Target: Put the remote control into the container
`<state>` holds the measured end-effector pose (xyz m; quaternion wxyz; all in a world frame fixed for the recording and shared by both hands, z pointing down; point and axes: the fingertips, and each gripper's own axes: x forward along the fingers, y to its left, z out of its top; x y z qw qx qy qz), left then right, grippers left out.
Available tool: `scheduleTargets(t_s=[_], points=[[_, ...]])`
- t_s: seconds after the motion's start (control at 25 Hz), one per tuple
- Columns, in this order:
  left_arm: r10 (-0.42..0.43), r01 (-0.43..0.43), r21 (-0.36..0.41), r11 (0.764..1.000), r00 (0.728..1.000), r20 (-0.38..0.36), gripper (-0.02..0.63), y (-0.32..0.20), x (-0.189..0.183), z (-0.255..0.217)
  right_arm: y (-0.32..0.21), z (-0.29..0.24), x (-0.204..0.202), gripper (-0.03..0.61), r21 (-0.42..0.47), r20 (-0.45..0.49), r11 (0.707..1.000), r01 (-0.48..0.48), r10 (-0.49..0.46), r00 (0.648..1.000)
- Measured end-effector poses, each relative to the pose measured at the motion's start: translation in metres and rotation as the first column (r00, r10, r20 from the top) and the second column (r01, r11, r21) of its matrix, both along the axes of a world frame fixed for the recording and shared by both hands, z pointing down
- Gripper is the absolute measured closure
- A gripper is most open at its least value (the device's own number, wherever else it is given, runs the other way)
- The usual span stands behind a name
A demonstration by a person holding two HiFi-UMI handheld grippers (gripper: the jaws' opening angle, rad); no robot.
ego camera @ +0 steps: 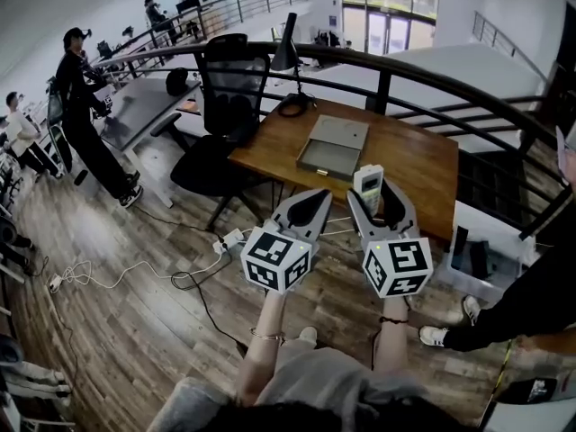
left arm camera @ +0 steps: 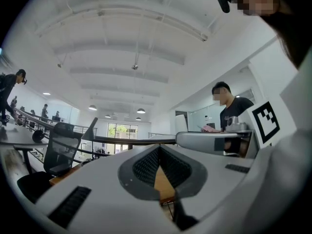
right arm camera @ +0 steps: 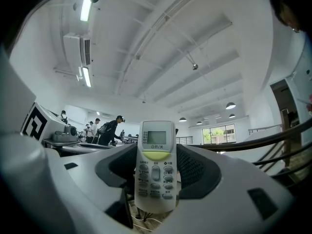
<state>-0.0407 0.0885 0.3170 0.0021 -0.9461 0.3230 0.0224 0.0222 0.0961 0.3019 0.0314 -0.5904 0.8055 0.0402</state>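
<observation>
My right gripper (ego camera: pixel 378 200) is shut on a white remote control (ego camera: pixel 368 187), held upright in the air in front of the wooden table (ego camera: pixel 414 165). In the right gripper view the remote (right arm camera: pixel 156 165) stands between the pads of that gripper (right arm camera: pixel 157 156), screen end up and buttons facing the camera. The container (ego camera: pixel 335 147) is a flat grey open box lying on the table, beyond the grippers. My left gripper (ego camera: pixel 315 196) hovers beside the right one with nothing in it. In its own view the left gripper (left arm camera: pixel 158 150) has its jaw tips together.
A black office chair (ego camera: pixel 225 106) stands at the table's left end, with a black lamp (ego camera: pixel 288 52) at the table's back. A curved railing (ego camera: pixel 432 79) runs behind the table. A person's leg (ego camera: pixel 504 318) is at the right. Cables and a power strip (ego camera: pixel 229 239) lie on the floor.
</observation>
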Motion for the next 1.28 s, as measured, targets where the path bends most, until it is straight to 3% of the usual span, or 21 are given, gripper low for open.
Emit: scheduleTargets(t_s=[0.44, 1.28], points=[[-0.043, 0.043, -0.022, 0.999, 0.999, 0.02, 0.611, -0.004, -0.005, 0.008, -0.011, 0.007, -0.004, 0.314, -0.025, 0.002, 0.998, 0.054, -0.054, 0.999], [0.008, -0.009, -0.034, 0.999, 1.0, -0.009, 0.611, -0.141, 0.022, 0.013, -0.141, 0.022, 0.021, 0.314, -0.077, -0.024, 0.997, 0.021, -0.022, 0.999]])
